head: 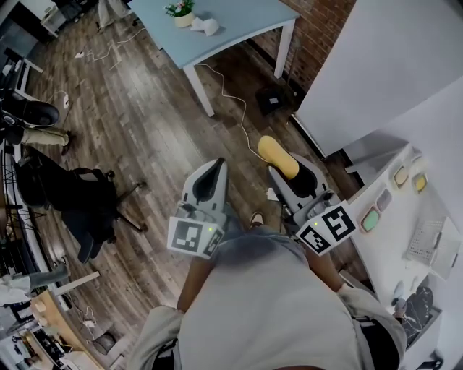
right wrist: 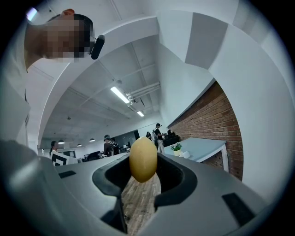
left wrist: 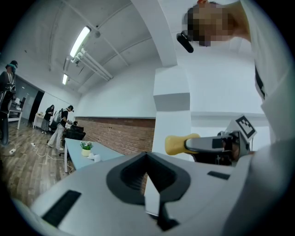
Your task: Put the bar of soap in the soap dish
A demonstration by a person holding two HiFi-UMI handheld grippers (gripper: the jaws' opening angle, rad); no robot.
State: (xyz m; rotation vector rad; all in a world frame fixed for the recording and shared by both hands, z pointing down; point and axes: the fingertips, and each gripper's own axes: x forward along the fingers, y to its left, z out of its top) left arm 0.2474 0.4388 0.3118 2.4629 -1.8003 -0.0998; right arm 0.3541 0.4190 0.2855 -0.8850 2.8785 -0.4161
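One left gripper (head: 215, 166), one right gripper (head: 286, 175), one soap bar (head: 278, 156), one table (head: 239, 22), perhaps four dishes (head: 370, 218).

We can't read any actual words, brands or numbers anywhere here. The closest thing is the black-and-white square patterns in the head view, on the left cube (head: 194, 237) at about 7 o'clock and the right cube (head: 327, 228) at about 4 o'clock. Those are blocky codes, not letters. The coloured pads (head: 371, 218) at 3 o'clock are too small for us to make out any print.
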